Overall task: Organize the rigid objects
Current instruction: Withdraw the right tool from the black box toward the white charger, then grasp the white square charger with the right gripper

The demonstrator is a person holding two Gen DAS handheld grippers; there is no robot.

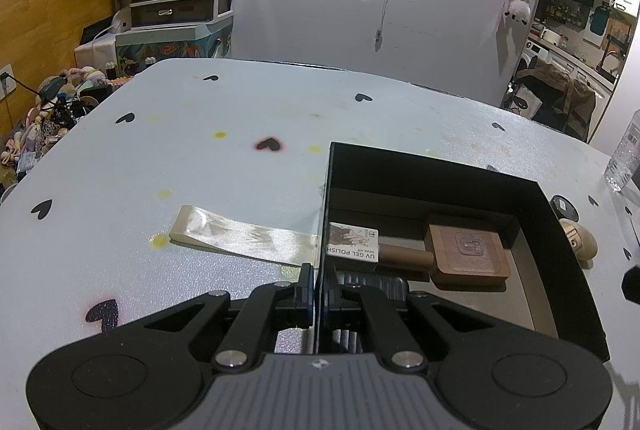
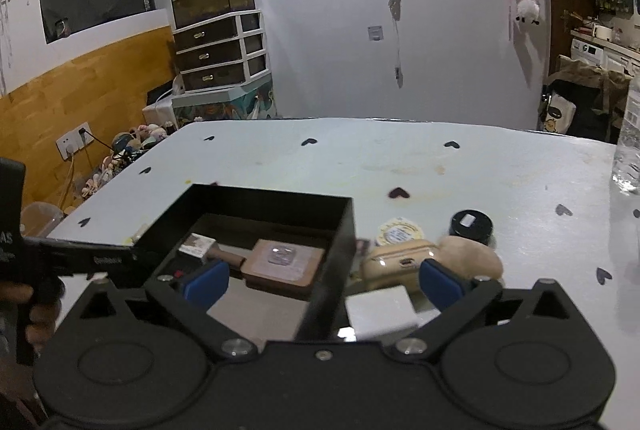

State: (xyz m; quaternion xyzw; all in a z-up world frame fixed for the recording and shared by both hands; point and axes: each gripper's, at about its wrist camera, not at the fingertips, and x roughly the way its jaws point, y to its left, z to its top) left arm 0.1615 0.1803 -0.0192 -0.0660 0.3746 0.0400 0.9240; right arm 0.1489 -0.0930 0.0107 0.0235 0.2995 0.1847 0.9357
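Closest to the left camera, the left gripper (image 1: 318,294) has its jaws pressed on the thin left wall of the black box (image 1: 560,230), one finger outside and one inside, so it pinches the wall. I think this grip is to keep the light box from sliding on the bench (image 1: 200,150) while things are put in.

Inside the box, a wooden paddle brush (image 1: 466,256) lies flat at about 3 o'clock from the pinch, with its handle toward the left wall. A small carton marked UV GEL POLISH (image 1: 352,244) rests just beside that wall, over the handle end. A glossy strip (image 1: 244,236) lies on the bench outside, at 10 o'clock, touching the box wall.

The right gripper (image 2: 324,280) hangs over the right wall of the box with its jaws spread wide and nothing between them. Outside the box at 1 o'clock wait more pieces: a beige earbud case (image 2: 394,264), a rounded wooden piece (image 2: 474,260), a round label disc (image 2: 398,232), a black jar (image 2: 471,226), and a white block (image 2: 380,310) nearest the jaws. My guess is the white block or the case is next, because they lie directly under the open jaws.
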